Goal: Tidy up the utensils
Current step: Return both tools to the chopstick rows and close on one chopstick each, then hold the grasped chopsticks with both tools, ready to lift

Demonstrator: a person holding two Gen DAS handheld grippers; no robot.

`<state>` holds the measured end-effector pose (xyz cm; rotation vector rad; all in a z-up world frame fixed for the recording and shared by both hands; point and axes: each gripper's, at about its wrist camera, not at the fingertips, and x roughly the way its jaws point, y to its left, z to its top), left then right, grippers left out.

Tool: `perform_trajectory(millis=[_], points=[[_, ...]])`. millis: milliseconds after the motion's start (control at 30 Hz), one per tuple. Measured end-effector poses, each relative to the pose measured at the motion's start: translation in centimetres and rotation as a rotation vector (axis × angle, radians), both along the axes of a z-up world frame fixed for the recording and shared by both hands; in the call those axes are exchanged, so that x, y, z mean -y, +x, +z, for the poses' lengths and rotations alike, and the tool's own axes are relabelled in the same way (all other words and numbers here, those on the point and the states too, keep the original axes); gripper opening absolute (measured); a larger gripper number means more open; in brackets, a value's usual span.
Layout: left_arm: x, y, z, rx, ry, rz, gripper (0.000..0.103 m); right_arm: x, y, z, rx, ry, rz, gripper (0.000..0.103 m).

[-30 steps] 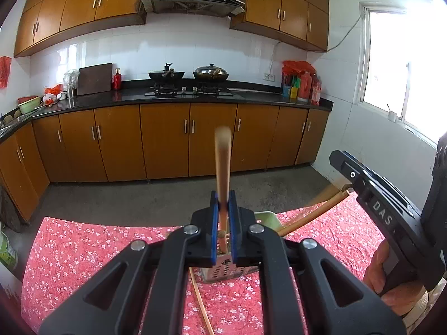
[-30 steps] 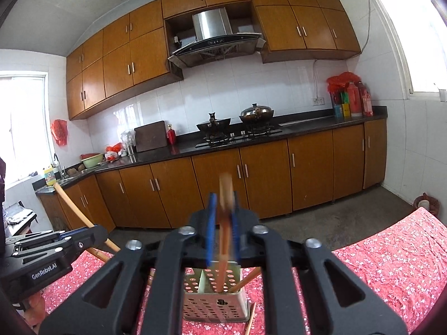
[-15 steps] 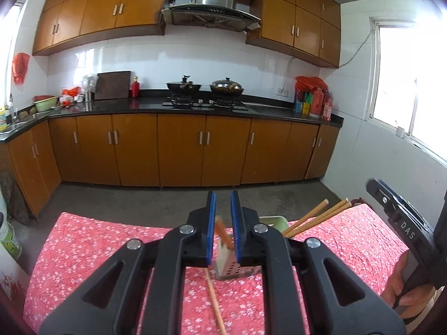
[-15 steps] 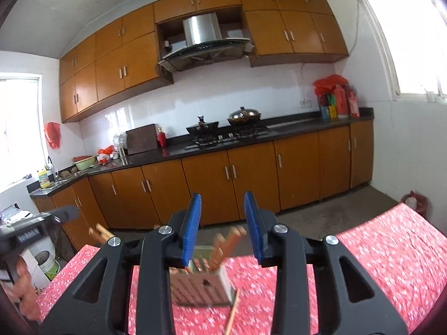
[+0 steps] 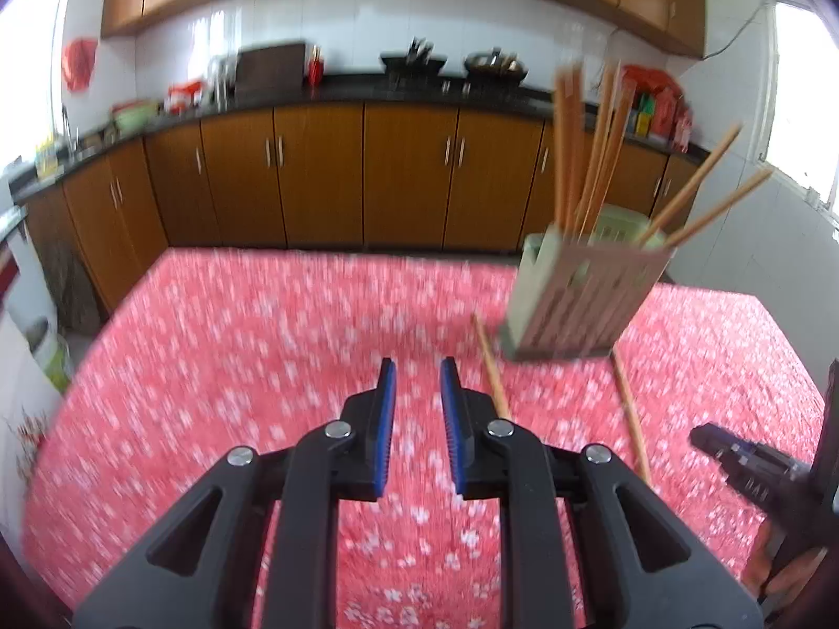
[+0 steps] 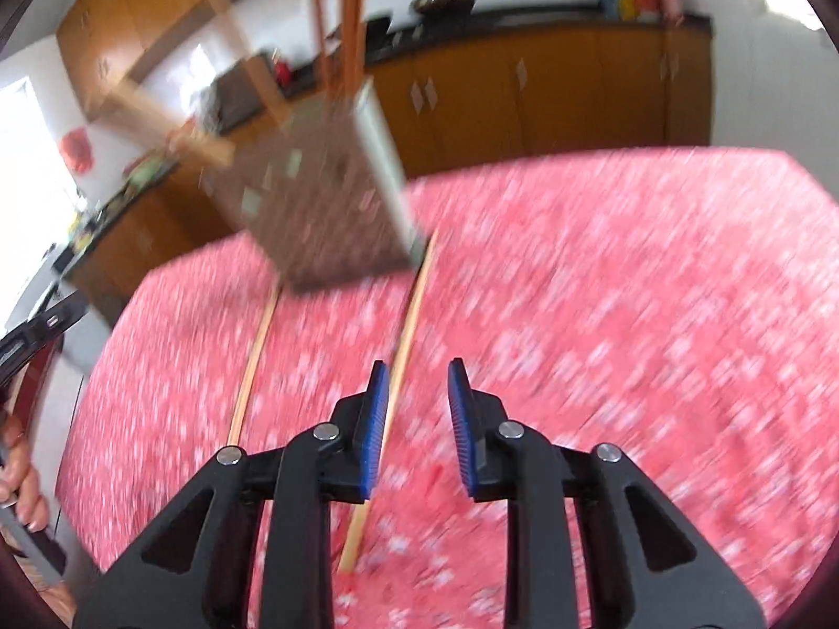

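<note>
Left wrist, two loose chopsticks (image 5: 492,364), one holder (image 5: 582,299)

Heavily motion-smeared in the right wrist view: utensil holder (image 6: 335,199) reduced to a brownish smudge, perforations unreadable, chopsticks in it (image 6: 351,10) cut off by the top edge. Flower print of the tablecloth (image 5: 262,346) streaked in both views. Right gripper (image 5: 755,472) clipped by the frame's right edge.
</note>
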<state>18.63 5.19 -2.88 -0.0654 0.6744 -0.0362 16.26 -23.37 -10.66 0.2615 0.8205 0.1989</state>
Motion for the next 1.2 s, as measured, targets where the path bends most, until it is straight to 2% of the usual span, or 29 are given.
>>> perform_trajectory(millis=[167, 267, 433, 667, 900, 967, 1067, 1200], points=[[0.2, -0.2, -2.7, -0.055, -0.033, 0.002, 0.023, -2.7, 0.1, -2.0, -0.041, -0.051, 0.055, 0.021], [0.7, -0.4, -3.4, -0.064, -0.037, -0.012, 0.025, -3.3, 0.1, -2.5, -0.041, -0.095, 0.044, 0.012], [1.9, -0.2, -4.0, -0.077, -0.046, -0.044, 0.025, -1.2, 0.5, -2.4, -0.045, -0.092, -0.015, 0.008], [4.2, 0.3, -5.3, -0.104, -0.072, -0.101, 0.025, 3.9, 1.2, -2.4, -0.056, -0.088, -0.166, 0.007], [6.9, 1.2, -7.7, -0.155, -0.040, -0.125, 0.025, 5.8, 1.0, -2.0, -0.042, -0.086, -0.193, 0.007], [7.5, 1.5, -8.4, -0.163, -0.009, -0.114, 0.022, 5.5, 1.0, -2.1, -0.039, -0.091, -0.184, 0.007], [7.8, 2.1, -9.5, -0.187, 0.023, -0.095, 0.011, 4.8, 0.9, -2.3, -0.038, -0.101, -0.160, 0.007], [7.0, 2.5, -9.6, -0.175, 0.036, -0.072, 0.006, 3.8, 0.9, -2.3, -0.036, -0.106, -0.134, 0.007]])
